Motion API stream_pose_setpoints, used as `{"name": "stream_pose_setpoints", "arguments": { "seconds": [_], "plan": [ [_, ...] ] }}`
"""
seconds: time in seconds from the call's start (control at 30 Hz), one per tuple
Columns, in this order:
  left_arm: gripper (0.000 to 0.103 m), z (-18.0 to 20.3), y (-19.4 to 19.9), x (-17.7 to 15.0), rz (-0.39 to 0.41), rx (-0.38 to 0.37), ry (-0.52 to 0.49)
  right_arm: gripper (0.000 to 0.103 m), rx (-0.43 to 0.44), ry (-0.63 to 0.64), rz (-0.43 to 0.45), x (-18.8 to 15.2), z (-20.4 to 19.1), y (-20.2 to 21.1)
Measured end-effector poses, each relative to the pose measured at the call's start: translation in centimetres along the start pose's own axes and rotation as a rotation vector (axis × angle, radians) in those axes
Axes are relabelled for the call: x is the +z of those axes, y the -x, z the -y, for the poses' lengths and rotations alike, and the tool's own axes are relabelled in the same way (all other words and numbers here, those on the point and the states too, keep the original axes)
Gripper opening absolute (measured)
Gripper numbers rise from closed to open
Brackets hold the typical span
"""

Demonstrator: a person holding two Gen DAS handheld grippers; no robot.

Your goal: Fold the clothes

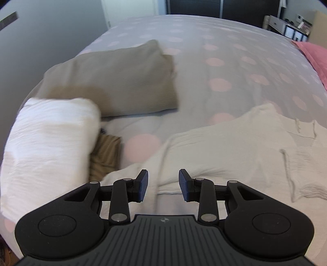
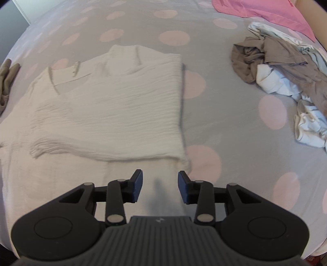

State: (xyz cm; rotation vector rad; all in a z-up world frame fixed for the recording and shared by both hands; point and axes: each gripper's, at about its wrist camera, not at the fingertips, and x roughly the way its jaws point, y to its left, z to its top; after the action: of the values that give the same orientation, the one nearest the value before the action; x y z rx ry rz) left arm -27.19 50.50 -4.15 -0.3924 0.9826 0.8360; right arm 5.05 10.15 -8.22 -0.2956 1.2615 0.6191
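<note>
A cream ribbed shirt lies on the polka-dot bed cover, its right side folded over to a straight edge. My right gripper hovers open above the shirt's lower hem with nothing between its pads. In the left wrist view the same cream shirt spreads out at the lower right, and my left gripper stands open over its left part, holding nothing.
A folded tan garment and a folded white one rest at the bed's left side. A heap of unfolded brown and white clothes lies at the right, with a pink cloth beyond it. Shelving stands past the bed.
</note>
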Motion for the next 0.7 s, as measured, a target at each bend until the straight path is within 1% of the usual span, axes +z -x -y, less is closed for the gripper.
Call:
{"name": "stream_pose_setpoints", "arguments": {
  "seconds": [0.1, 0.17, 0.27, 0.33, 0.4, 0.53, 0.6, 0.7],
  "plan": [
    [0.036, -1.2, 0.0, -1.5, -0.013, -0.006, -0.027, 0.042, 0.022, 0.020, -0.016, -1.2, -1.8, -0.3],
    [0.036, -1.5, 0.0, -2.6, -0.025, -0.007, -0.063, 0.042, 0.021, 0.040, -0.024, -1.8, -2.7, -0.6],
    [0.036, -0.5, -0.3, -4.1, -0.044, 0.007, -0.177, 0.042, 0.016, 0.059, -0.036, -2.4, -3.7, -1.1],
    [0.036, 0.3, -0.6, -5.2, -0.044, 0.020, -0.246, 0.043, 0.019, 0.044, -0.042, -2.7, -3.9, -1.4],
    [0.037, 0.9, -1.2, -6.3, -0.054, 0.043, -0.305, 0.043, 0.025, 0.025, -0.048, -2.9, -4.0, -1.6],
    [0.037, 2.0, -3.0, -8.5, -0.081, 0.101, -0.422, 0.044, 0.028, 0.004, -0.042, -4.5, -5.1, -1.7],
    [0.037, 2.4, -4.2, -9.5, -0.097, 0.134, -0.481, 0.044, 0.029, 0.015, -0.038, -5.6, -6.1, -2.0],
    [0.036, 2.6, -5.8, -10.3, -0.120, 0.181, -0.532, 0.044, 0.029, 0.064, -0.045, -7.5, -8.0, -2.8]
  ]
}}
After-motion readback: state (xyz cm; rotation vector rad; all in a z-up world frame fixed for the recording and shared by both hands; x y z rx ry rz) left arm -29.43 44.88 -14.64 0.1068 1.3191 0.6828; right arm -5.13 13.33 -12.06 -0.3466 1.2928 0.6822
